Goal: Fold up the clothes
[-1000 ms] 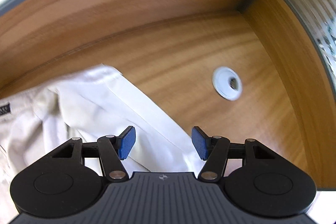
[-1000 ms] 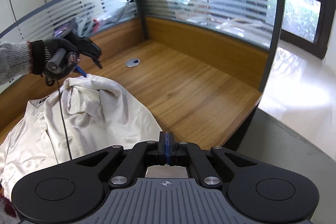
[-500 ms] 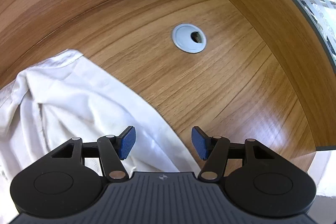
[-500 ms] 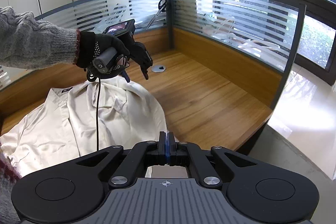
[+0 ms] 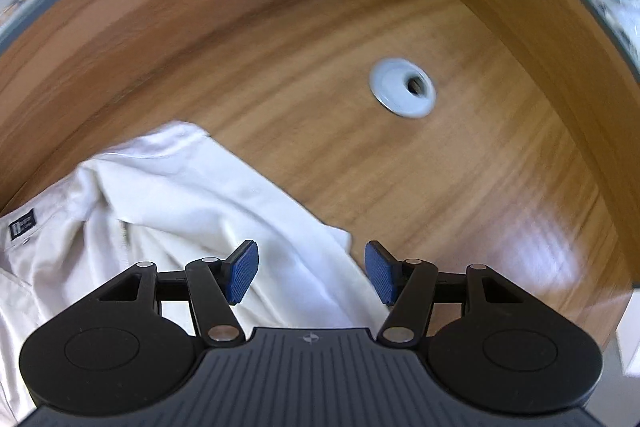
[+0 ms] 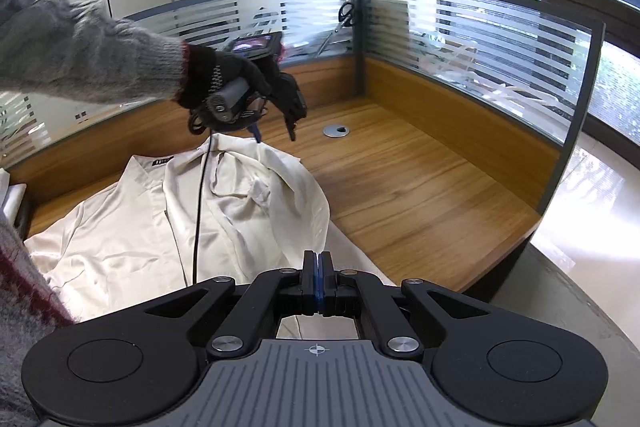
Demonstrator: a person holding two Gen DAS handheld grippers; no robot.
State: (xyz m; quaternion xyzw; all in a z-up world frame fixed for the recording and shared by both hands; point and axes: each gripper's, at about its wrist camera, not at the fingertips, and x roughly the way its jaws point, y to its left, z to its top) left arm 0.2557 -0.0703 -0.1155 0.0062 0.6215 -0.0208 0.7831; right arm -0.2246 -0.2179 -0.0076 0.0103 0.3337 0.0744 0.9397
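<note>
Cream shirt (image 6: 168, 223): one side now thrown across the body on the surface (image 6: 420, 187). My left hand-held gripper (image 5: 311, 274) released above it; right hand-held gripper (image 6: 319, 283) clenched, empty. Next fold pending.

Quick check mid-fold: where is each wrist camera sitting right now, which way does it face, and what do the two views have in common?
Left wrist: above the desk, facing steeply down past the open left gripper at the cream shirt and cable grommet.
Right wrist: near the desk's front edge, facing across it; shut right gripper, gloved left hand, grey sleeve.
Shared: shirt, grommet, desk, left gripper.
</note>
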